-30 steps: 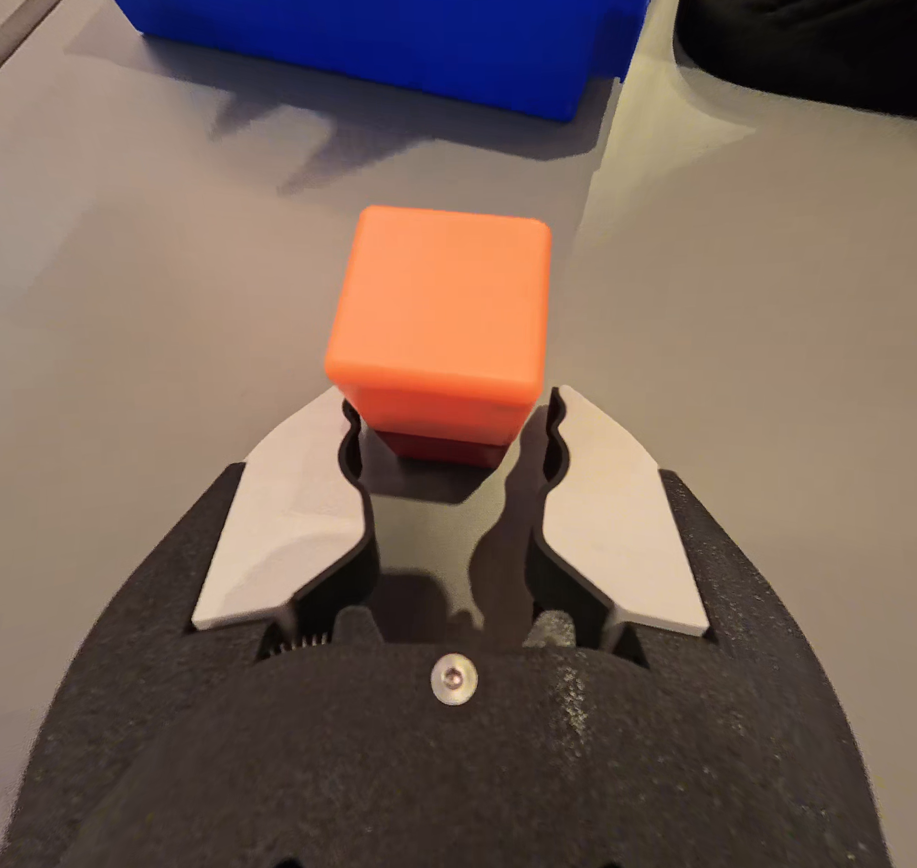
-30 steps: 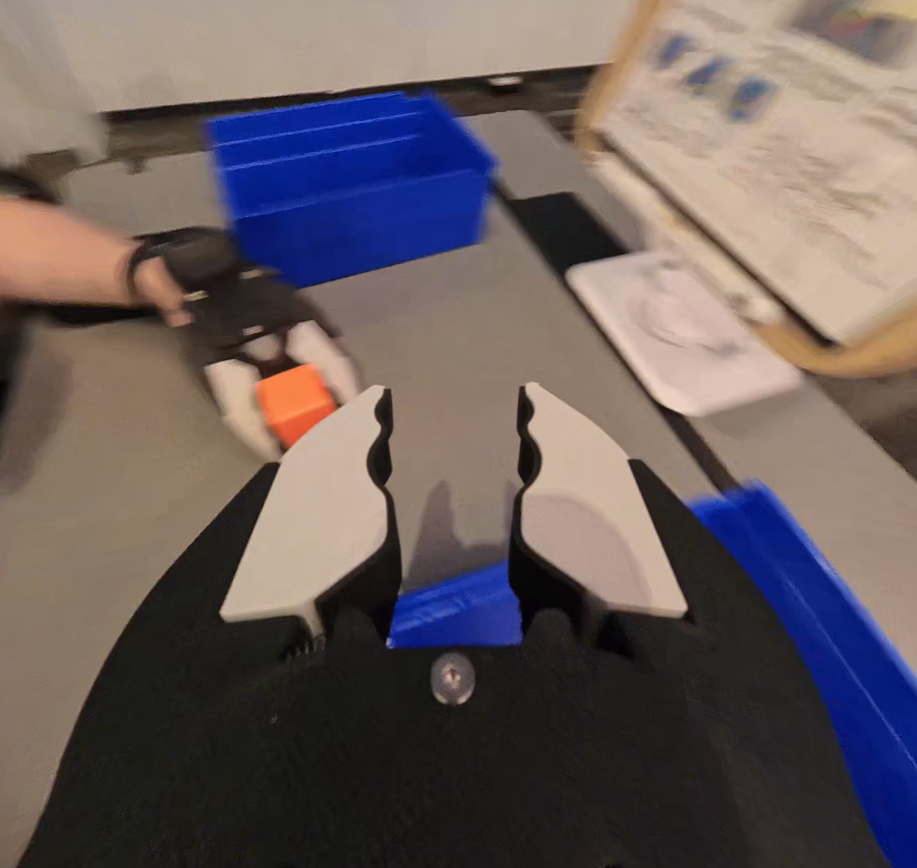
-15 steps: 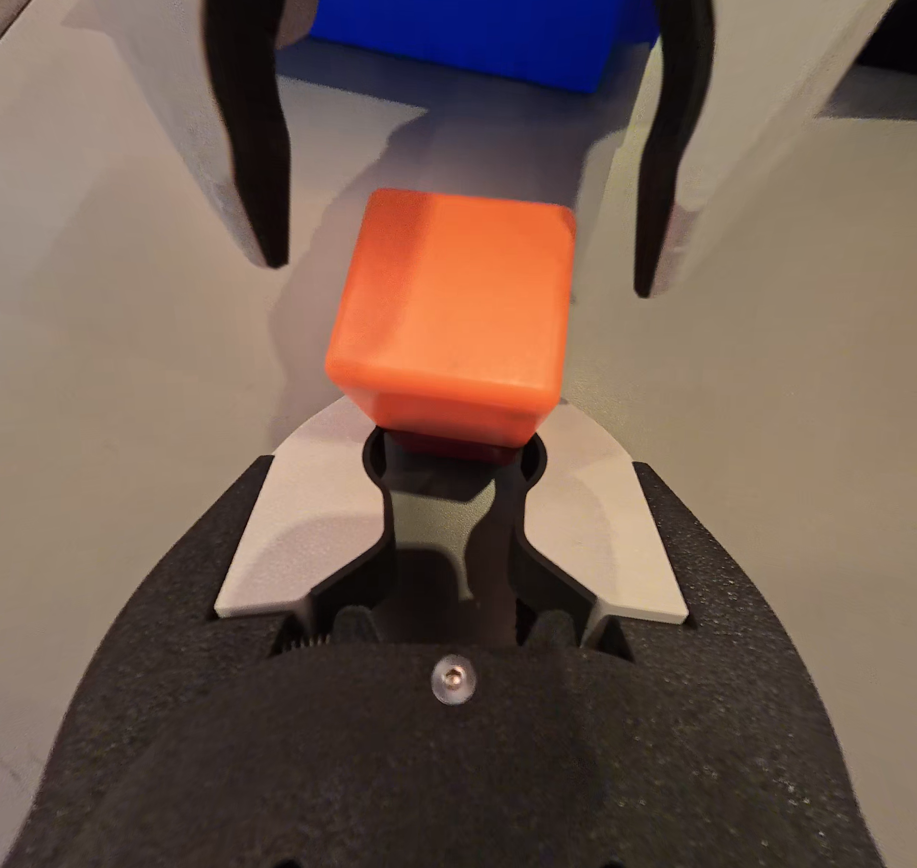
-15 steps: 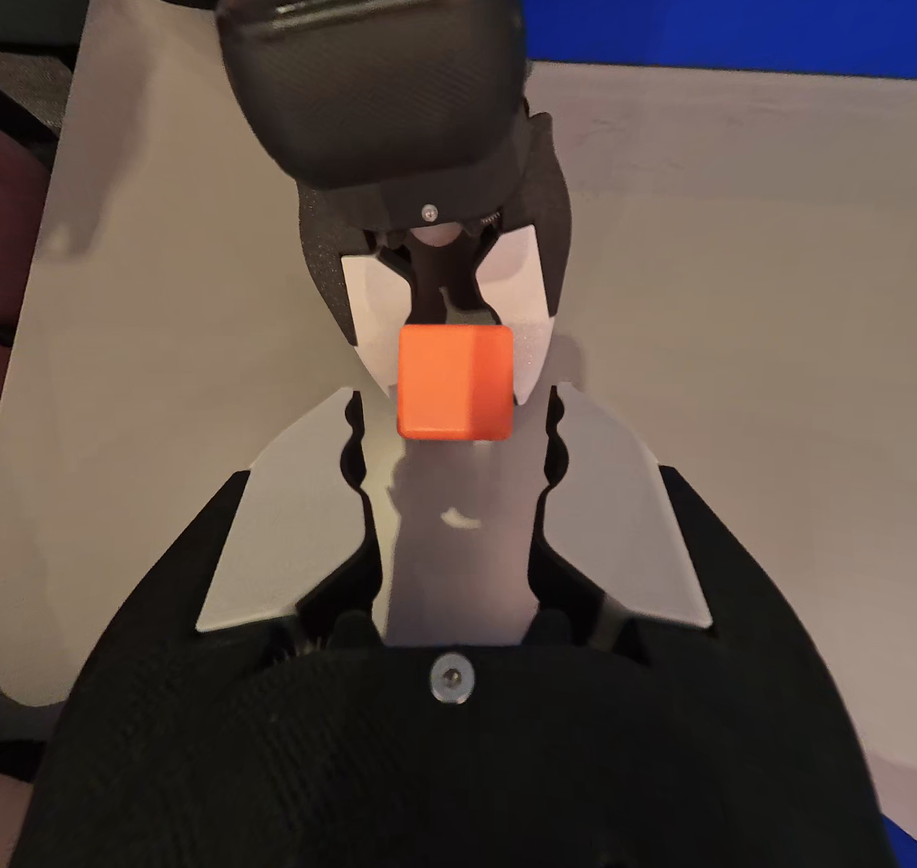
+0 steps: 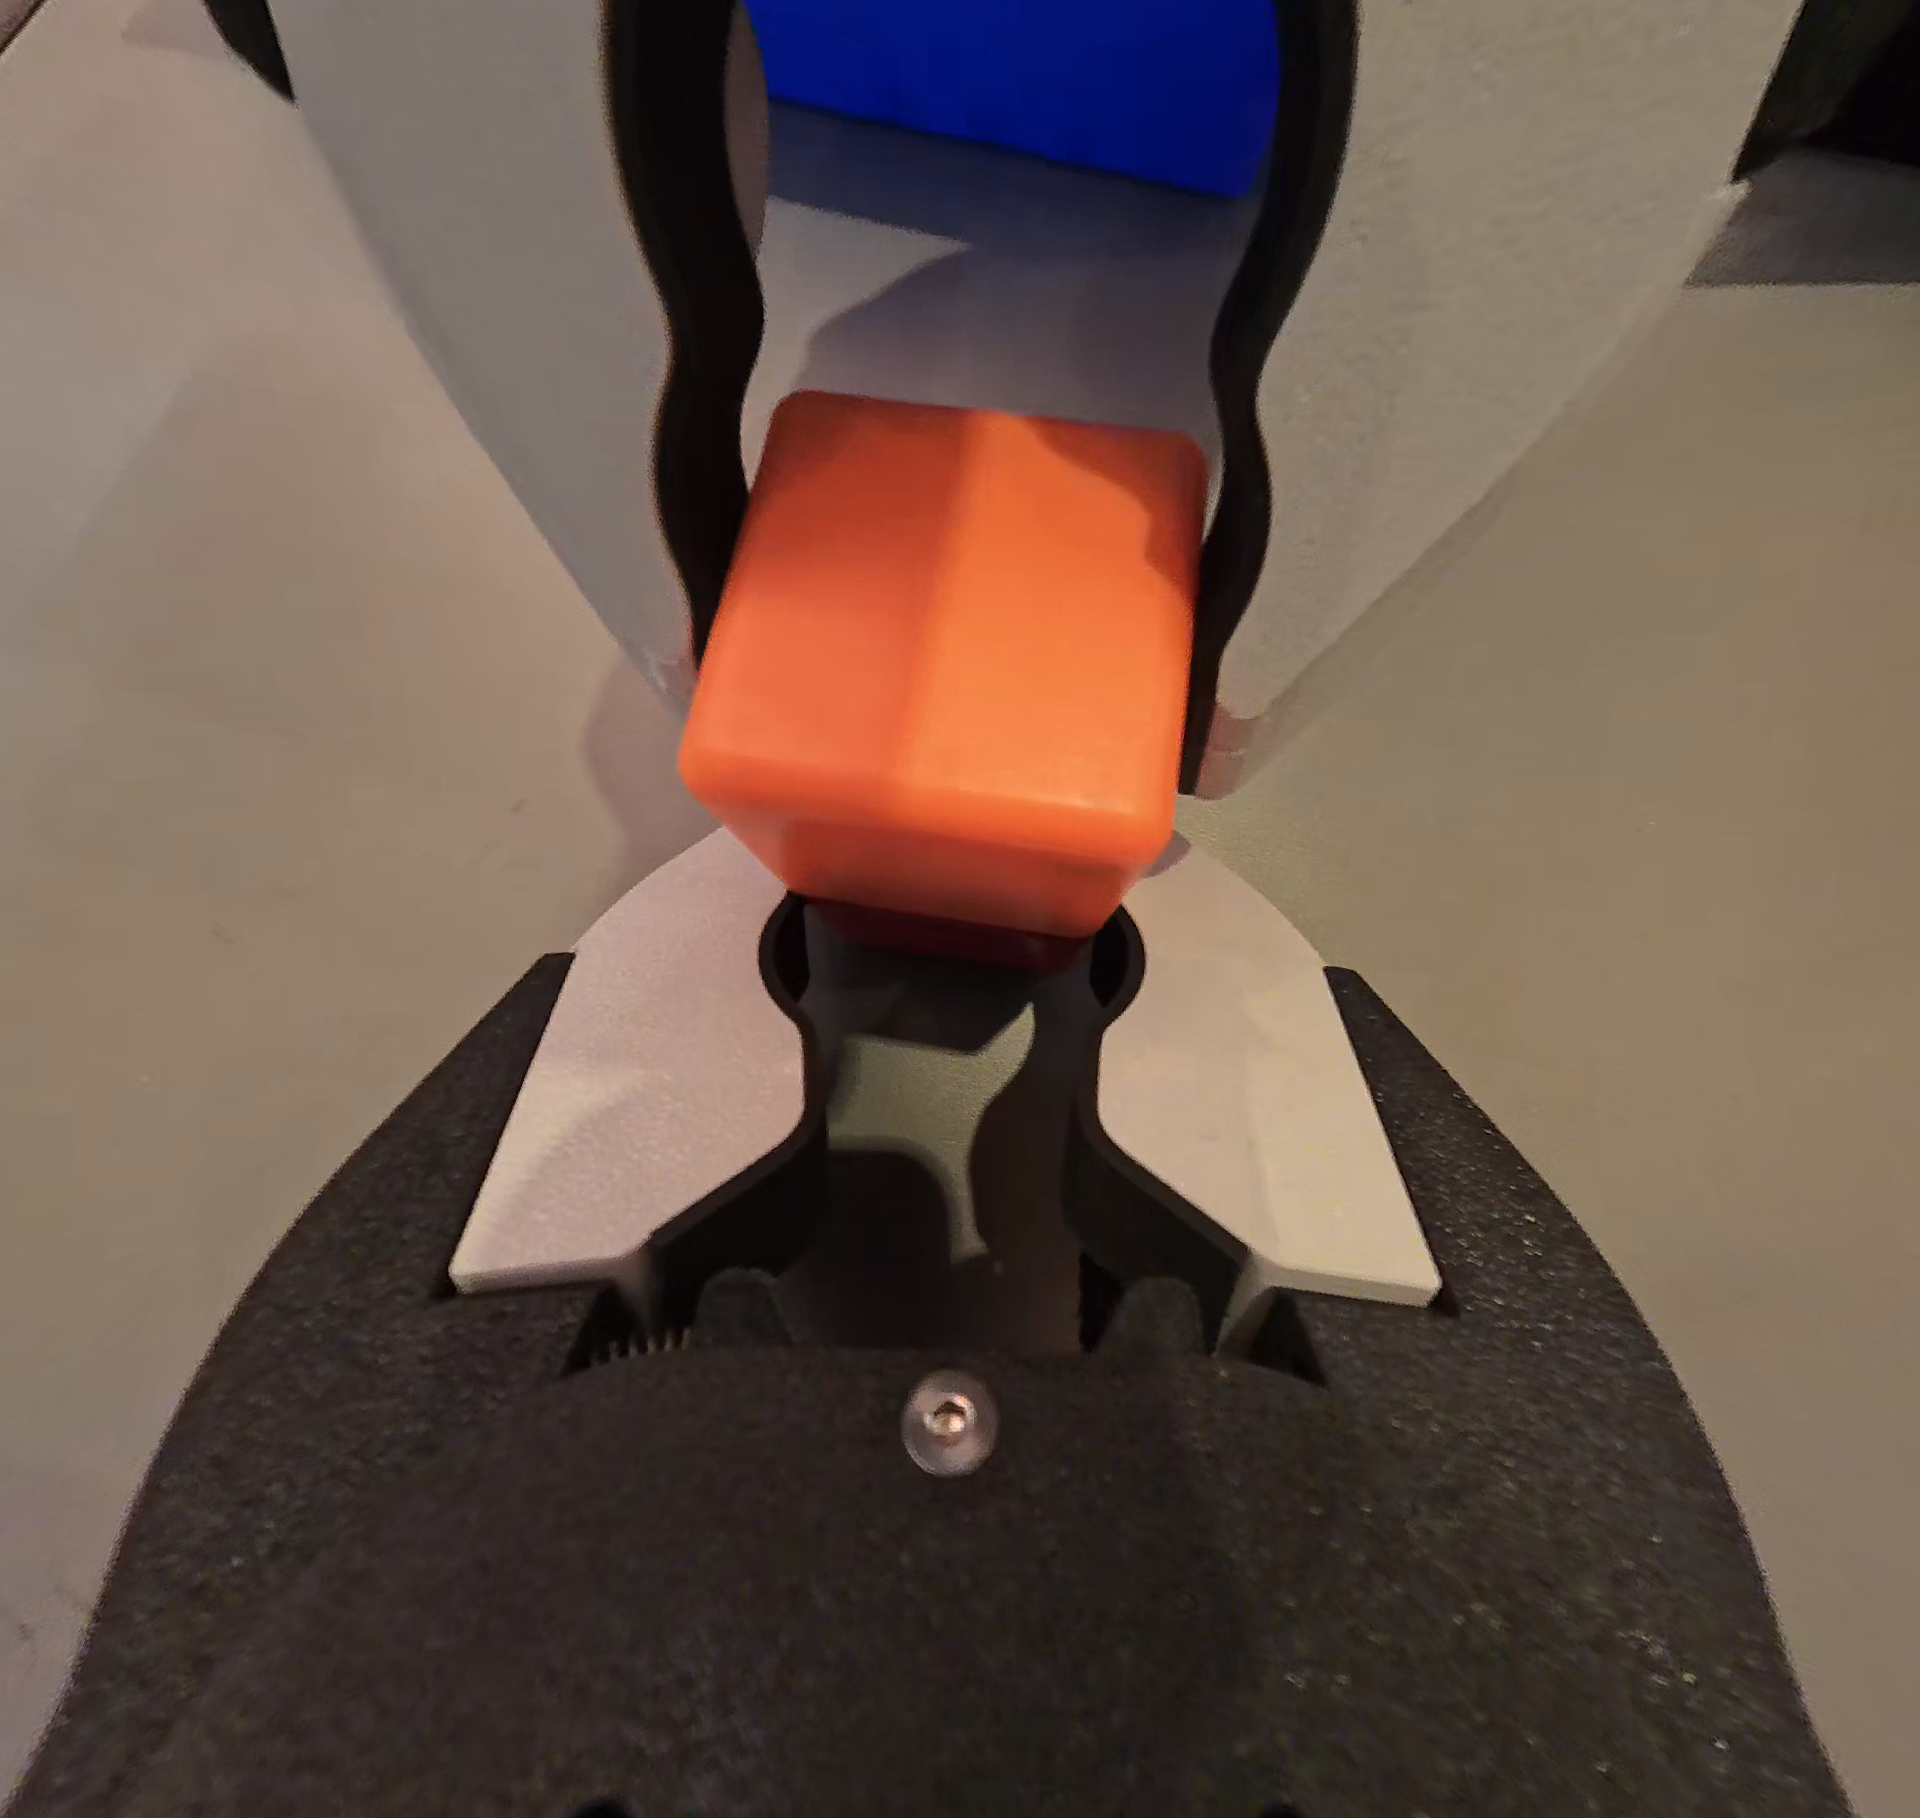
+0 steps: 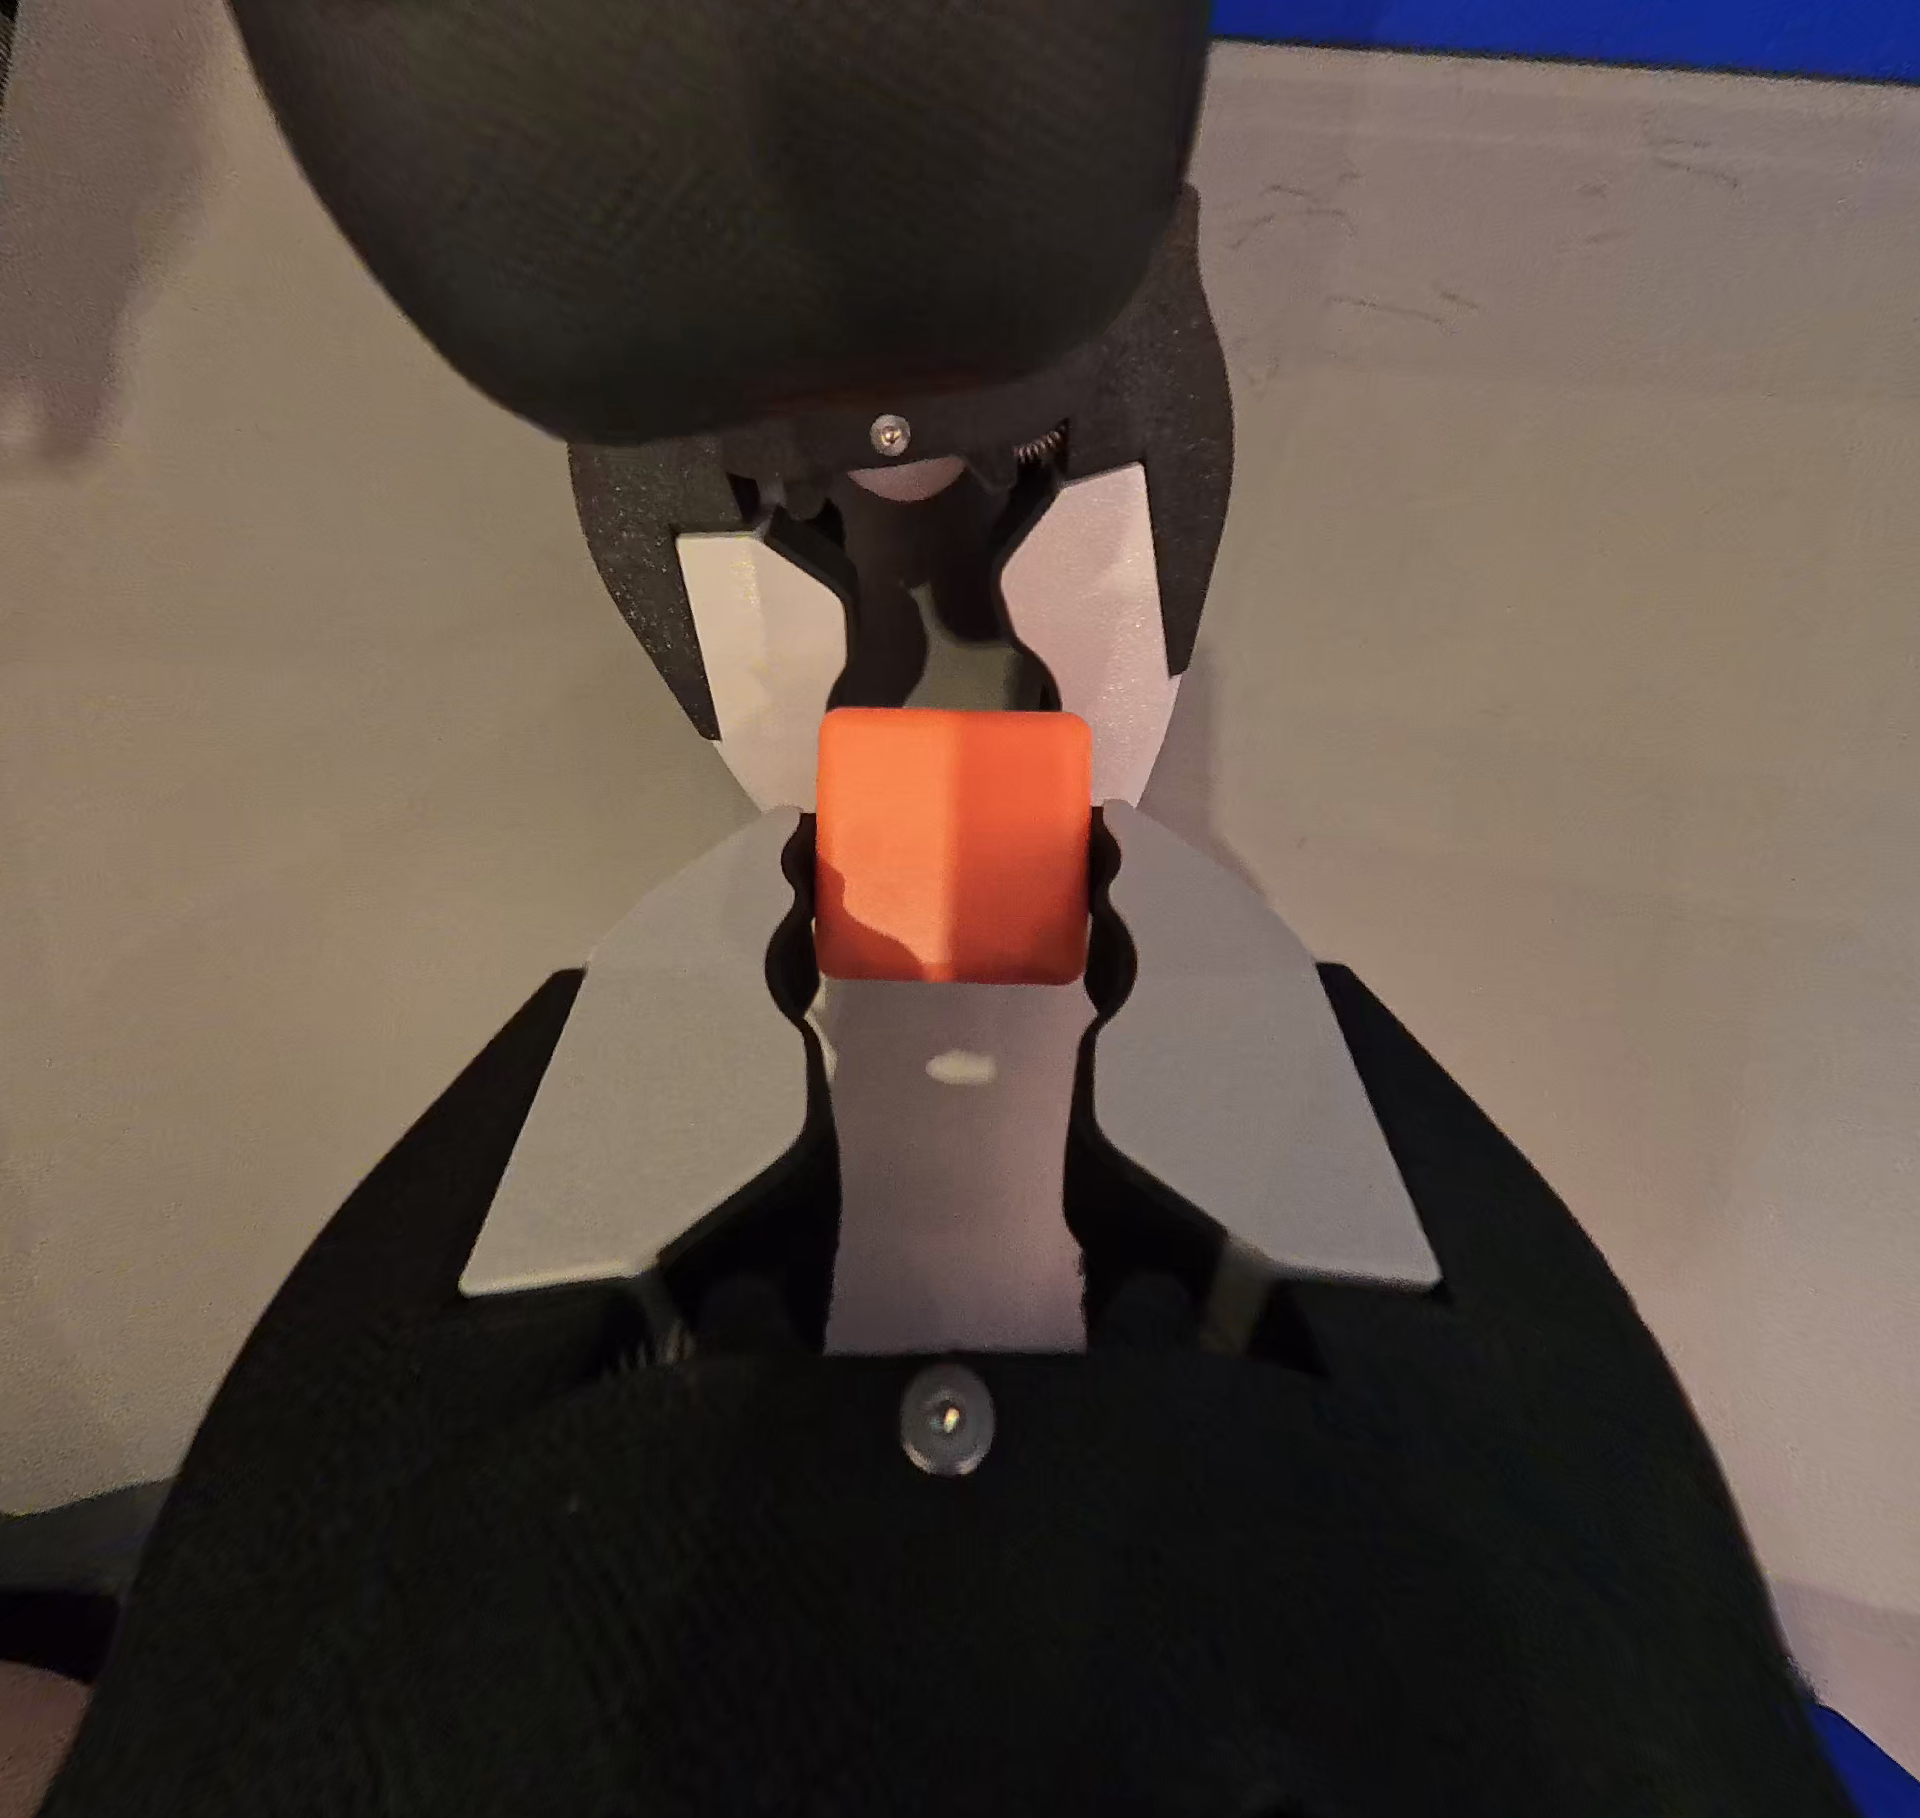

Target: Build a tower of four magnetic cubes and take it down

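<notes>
My right gripper clamps the sides of the glossy orange plastic cube topping the stack (darker red cube below), directly facing my left gripper, pinching the lower cube.

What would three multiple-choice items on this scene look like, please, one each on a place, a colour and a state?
1. The orange cube sits:
A. on the bare table
B. on top of a dark red cube
C. on a white plate

2. The bin behind the cubes is:
A. blue
B. green
C. yellow

3. The fingers of the left gripper are:
A. spread wide
B. out of view
C. shut on the dark red cube

Answers:
1 B, since the dark red cube shows just beneath the orange one.
2 A, since blue plastic fills the gap at the top of the left wrist view.
3 C, since the fingers close in under the orange cube against the red one.
</notes>
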Available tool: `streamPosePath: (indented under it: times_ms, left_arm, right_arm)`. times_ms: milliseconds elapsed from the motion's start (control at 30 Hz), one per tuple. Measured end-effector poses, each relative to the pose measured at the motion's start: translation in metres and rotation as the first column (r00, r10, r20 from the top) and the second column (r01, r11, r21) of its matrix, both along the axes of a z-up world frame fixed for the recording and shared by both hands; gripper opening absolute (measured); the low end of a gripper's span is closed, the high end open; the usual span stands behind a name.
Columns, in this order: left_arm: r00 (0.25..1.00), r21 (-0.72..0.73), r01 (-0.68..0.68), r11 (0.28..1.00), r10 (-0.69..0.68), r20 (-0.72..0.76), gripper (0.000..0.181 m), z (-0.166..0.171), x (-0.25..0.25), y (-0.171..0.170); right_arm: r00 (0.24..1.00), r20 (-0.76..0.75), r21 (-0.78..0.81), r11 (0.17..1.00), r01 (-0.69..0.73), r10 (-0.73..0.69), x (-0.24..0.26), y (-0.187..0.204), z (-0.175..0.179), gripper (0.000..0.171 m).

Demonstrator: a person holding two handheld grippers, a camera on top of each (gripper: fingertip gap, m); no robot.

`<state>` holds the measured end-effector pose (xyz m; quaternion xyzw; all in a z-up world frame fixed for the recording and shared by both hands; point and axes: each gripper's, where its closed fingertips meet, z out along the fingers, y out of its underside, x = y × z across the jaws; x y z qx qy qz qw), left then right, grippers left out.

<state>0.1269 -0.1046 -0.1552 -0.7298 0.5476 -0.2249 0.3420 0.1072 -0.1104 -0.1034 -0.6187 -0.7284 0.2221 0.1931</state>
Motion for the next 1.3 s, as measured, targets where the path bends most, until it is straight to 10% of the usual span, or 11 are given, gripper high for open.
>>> streamPosePath:
  times_ms: [1300]
  left_arm:
    - [1.000,-0.040,-0.005,0.999,0.005,-0.013,0.050,-0.003,-0.001,0.000]
  right_arm:
    - [0.998,-0.051,0.029,0.999,0.024,-0.022,0.012,0.006,0.025,0.050]
